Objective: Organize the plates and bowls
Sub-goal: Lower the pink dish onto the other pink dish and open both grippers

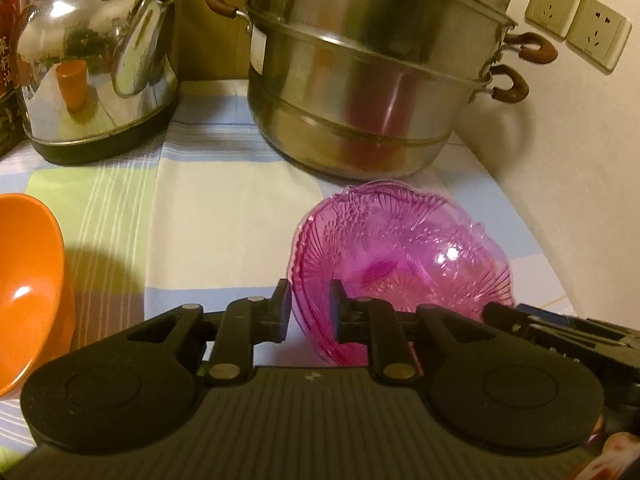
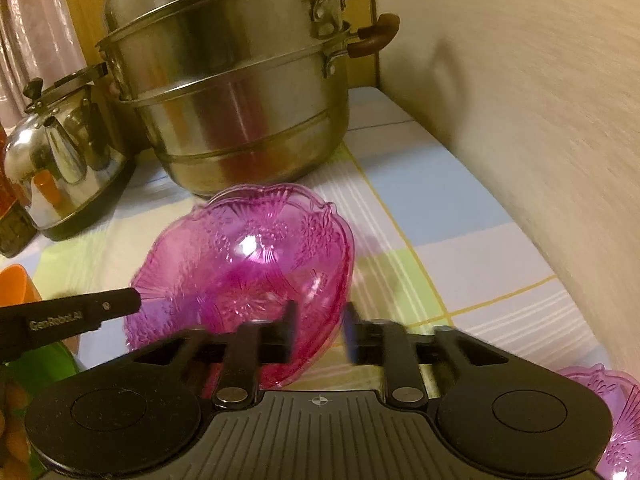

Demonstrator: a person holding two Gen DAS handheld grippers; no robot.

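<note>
A clear pink patterned bowl (image 1: 400, 248) (image 2: 248, 264) sits on the checked tablecloth (image 1: 224, 208) in front of the big steamer pot; doubled rim lines suggest that it is nested in another. My left gripper (image 1: 311, 312) straddles its near left rim, the pads a little apart from the plastic, so it is open. My right gripper (image 2: 320, 328) straddles the near right rim with a wider gap, also open. Each gripper shows at the edge of the other's view. An orange bowl (image 1: 24, 280) stands to the left. A second pink bowl (image 2: 616, 412) lies at the lower right.
A stacked steel steamer pot (image 1: 360, 92) (image 2: 240, 100) and a shiny kettle (image 1: 96, 72) (image 2: 60, 168) stand at the back. The wall (image 2: 540, 120) with sockets (image 1: 576, 20) closes off the right side. Something green (image 2: 40, 364) lies at the lower left.
</note>
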